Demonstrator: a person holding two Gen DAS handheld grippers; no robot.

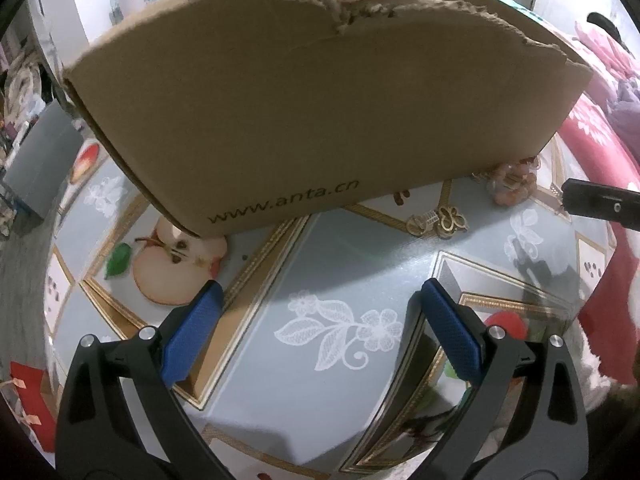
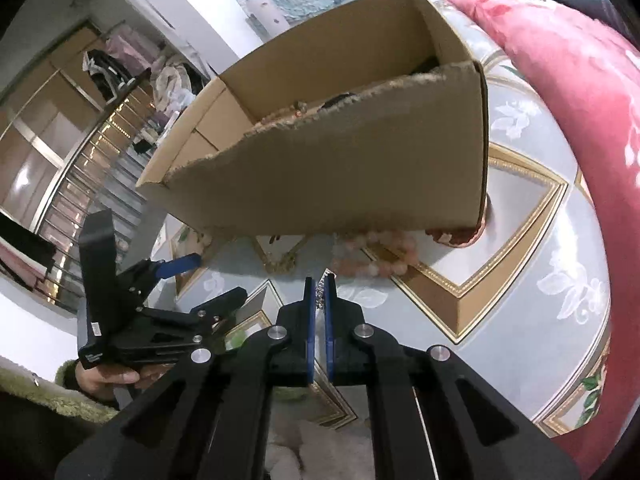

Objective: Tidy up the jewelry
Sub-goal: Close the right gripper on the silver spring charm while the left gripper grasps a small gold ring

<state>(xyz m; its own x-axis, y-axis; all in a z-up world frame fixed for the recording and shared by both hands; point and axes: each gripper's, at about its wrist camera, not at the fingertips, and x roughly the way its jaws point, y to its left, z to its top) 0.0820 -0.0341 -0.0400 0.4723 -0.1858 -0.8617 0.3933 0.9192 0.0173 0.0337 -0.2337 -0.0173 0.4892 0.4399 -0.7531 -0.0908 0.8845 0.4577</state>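
Note:
A torn-edged cardboard box stands on the patterned tablecloth, with beads and dark items inside. In the right wrist view my right gripper is shut on a small silvery piece of jewelry, just in front of the box's near wall. A pink bead bracelet lies at the foot of the box. Gold pieces lie beside it. My left gripper hangs open and empty over the cloth, left of the right one.
The tablecloth shows apple and flower prints. A red floral quilt borders the table on the right. A hand in a green fuzzy sleeve holds the left gripper. Shelves and clothes stand in the far background.

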